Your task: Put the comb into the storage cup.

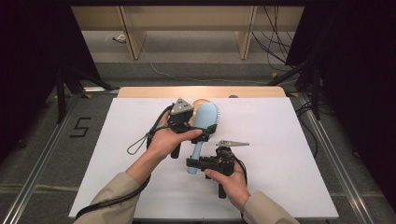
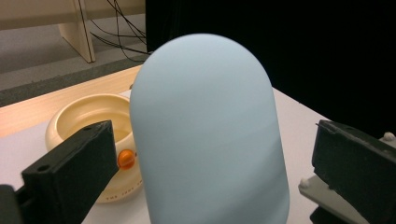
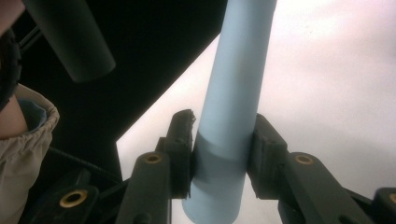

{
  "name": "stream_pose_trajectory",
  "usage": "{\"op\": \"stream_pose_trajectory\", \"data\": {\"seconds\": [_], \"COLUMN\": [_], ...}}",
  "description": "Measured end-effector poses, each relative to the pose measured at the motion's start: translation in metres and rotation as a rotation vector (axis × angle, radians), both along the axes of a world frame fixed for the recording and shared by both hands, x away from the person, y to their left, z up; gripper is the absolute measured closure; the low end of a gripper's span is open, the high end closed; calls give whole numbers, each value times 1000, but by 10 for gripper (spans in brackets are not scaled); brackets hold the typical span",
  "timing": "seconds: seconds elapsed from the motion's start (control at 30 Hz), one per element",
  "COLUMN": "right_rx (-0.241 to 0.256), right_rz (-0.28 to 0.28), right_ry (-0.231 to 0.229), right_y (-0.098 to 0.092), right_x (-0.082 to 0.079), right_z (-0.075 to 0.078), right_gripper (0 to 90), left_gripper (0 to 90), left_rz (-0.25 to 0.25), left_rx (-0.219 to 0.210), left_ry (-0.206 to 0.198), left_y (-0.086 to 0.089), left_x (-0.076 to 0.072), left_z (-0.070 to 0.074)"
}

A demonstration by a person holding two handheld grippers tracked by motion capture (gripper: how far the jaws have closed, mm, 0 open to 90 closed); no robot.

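Right gripper (image 1: 192, 163), lower centre of the high view, clamped on light-blue hairbrush (image 1: 203, 122) handle. Left gripper (image 1: 201, 134), just above, jaws spread either side of the brush head. Cream bowl (image 2: 84, 112) behind, upper left.

Black "5" marked on floor (image 1: 80, 127), small lettering on cream bowl (image 2: 81, 116) seemingly unreadable

The hairbrush (image 2: 205, 135) hides part of the bowl (image 2: 84, 116) (its right side).
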State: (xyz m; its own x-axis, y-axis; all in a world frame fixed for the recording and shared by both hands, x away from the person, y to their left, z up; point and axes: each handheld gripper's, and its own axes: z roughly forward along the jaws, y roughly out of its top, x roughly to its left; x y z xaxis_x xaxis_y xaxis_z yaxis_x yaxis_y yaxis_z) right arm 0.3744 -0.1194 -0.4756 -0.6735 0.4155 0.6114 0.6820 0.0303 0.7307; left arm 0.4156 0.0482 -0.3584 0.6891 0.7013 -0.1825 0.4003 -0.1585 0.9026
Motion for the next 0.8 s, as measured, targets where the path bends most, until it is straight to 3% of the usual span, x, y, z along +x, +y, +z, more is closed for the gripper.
{"op": "stream_pose_trajectory", "data": {"seconds": [0.23, 0.8], "right_rx": [1, -3], "right_rz": [2, 3], "right_ry": [0, 3], "right_y": [0, 0], "right_x": [0, 0], "right_z": [0, -1], "right_gripper": [659, 659], "left_gripper": [0, 0], "left_rz": [11, 21], "left_rx": [-2, 13], "left_ry": [24, 34], "left_y": [-5, -14], "left_x": [10, 20], "left_z": [5, 8]}}
